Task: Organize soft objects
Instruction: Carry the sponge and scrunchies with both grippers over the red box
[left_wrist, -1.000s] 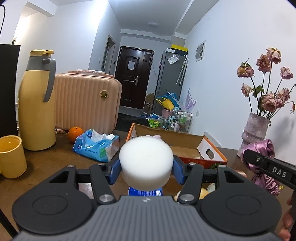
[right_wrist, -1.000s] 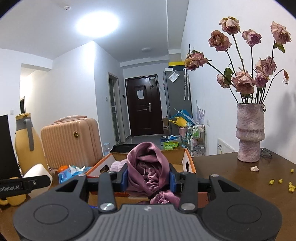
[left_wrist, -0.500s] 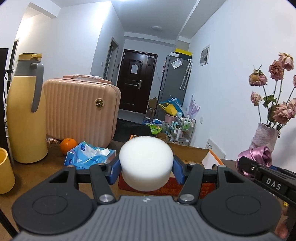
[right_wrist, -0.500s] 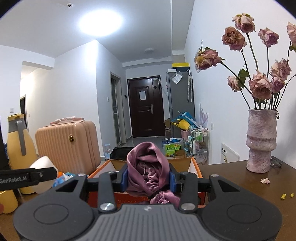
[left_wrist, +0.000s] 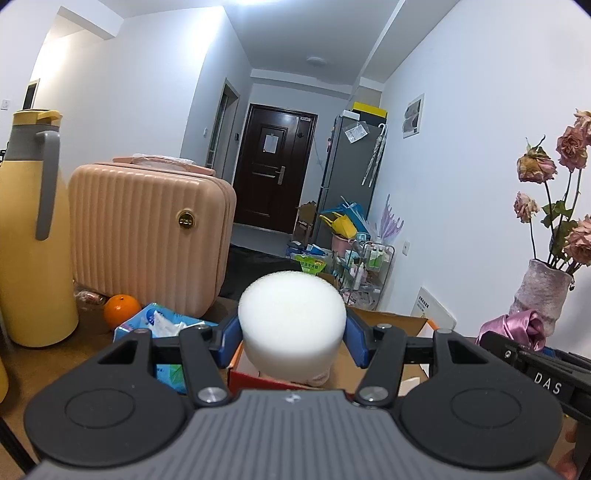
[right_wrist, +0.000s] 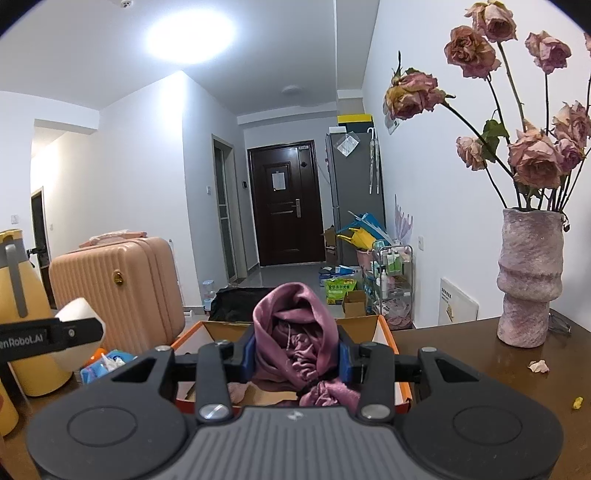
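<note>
Broadly, table: dark brown wood, smooth, with a few small petal scraps lying near the vase.
Suitcase: peach hard shell, ribbed vertically, rounded corners, a round gold badge on its face; it stands at the table's far left edge.
Flask: tall yellow jug with a grey handle and collar, upright left of the suitcase.
Vase: rough, mottled pink-grey ceramic with stepped rings, upright on the right of the table, holding dried pink roses on thin stems.
Cardboard box: open-topped, orange outside, plain brown inside; it sits on the table directly ahead of both grippers, with something pale pink lying on its floor.
Tissue pack: blue plastic wrapper, crumpled white tissue poking out, beside the orange.
Left gripper: blue pads pressed against both sides of the white sponge, holding it above the box's near edge.
White sponge: a squat foam cylinder, fine-pored, flat round top.
Right gripper: blue pads clamped on the purple cloth, held over the box.
Purple cloth: satiny mauve fabric, bunched into folds, a tail drooping below the pads.
Orange: round, glossy, on the table at the suitcase's foot.
</note>
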